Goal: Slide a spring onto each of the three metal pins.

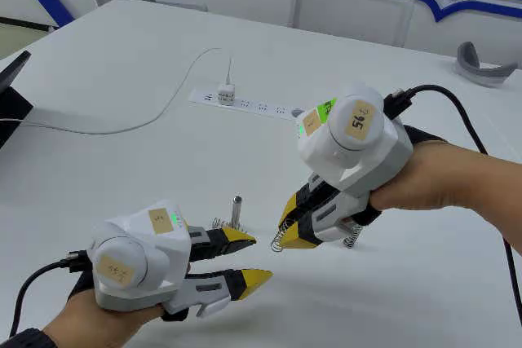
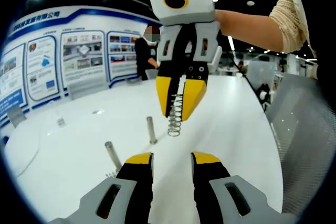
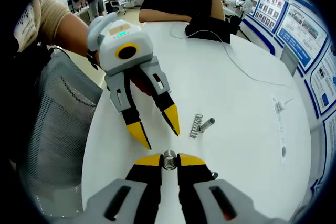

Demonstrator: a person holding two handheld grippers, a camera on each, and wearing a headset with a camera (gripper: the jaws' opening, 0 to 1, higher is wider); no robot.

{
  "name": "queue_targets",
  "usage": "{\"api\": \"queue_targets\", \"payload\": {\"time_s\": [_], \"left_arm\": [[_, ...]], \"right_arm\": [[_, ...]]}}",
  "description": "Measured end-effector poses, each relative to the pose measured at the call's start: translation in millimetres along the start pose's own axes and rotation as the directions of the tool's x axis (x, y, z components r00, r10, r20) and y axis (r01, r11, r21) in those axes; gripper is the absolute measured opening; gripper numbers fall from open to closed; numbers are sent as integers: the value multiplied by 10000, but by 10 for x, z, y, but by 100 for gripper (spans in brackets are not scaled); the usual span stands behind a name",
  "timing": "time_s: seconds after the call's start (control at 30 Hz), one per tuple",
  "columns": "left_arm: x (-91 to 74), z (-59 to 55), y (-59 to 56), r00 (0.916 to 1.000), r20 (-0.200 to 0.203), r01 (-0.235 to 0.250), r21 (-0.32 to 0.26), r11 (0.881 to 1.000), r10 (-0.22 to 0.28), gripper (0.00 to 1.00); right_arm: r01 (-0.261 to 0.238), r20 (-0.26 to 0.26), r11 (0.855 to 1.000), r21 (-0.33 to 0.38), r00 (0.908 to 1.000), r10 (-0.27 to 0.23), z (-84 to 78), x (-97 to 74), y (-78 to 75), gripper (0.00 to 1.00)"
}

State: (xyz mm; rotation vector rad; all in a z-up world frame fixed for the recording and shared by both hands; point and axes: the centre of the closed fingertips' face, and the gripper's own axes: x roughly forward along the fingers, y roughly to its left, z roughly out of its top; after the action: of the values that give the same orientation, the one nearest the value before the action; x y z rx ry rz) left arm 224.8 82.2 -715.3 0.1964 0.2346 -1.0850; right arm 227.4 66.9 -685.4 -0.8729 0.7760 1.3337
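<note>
- spring (image 2: 175,121) is clamped between the closed yellow tips of the right gripper (image 2: 180,109) and hangs below them, in the air over the white table (image 1: 122,160).
- in the right gripper view, the end of this coil is seen pinched between that gripper's own jaws.
- the left gripper (image 1: 249,258) is held released, its jaws spread with nothing between them, low over the table and facing the right gripper.
- one metal pin (image 1: 236,210) is stood upright on the table, just behind the gap between the two grippers, with its shaft bare.
- a second spring (image 1: 218,222) is laid flat on the table just beside the foot of that pin.
- a second upright pin (image 2: 150,129), also bare, is seen in the left gripper view, farther off and near the lower end of the held spring.
- a third spring (image 1: 352,239) is laid on the table just beside the right gripper.
- a power strip (image 1: 245,104) with a white plug (image 1: 227,90) is set farther back.
</note>
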Motion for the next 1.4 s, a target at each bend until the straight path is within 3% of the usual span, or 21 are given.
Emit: {"api": "queue_targets", "payload": {"time_s": [0.37,0.77,1.03,1.2,1.4], "left_arm": [[-167,-44,207,9975,-2,-712,-336,9969,712,40],[-238,-113,342,9936,-252,-1110,-432,9929,1100,49],[-226,-89,361,9932,-237,-1148,-416,9925,1139,52],[-234,-86,378,9926,-246,-1196,-480,9917,1185,55],[-245,-90,394,9923,-258,-1225,-488,9913,1213,56]], "right_arm": [[379,-18,9988,325,9993,-378,-65,-138,-139,12],[1215,-177,9902,682,9926,-1205,-146,-361,-433,12],[1336,-669,9870,888,9895,-1279,-260,-255,-567,12],[1119,-948,9877,1095,9903,-1017,-337,-163,-587,12],[1053,-1018,9869,1220,9904,-931,-358,-94,-632,12]]}}
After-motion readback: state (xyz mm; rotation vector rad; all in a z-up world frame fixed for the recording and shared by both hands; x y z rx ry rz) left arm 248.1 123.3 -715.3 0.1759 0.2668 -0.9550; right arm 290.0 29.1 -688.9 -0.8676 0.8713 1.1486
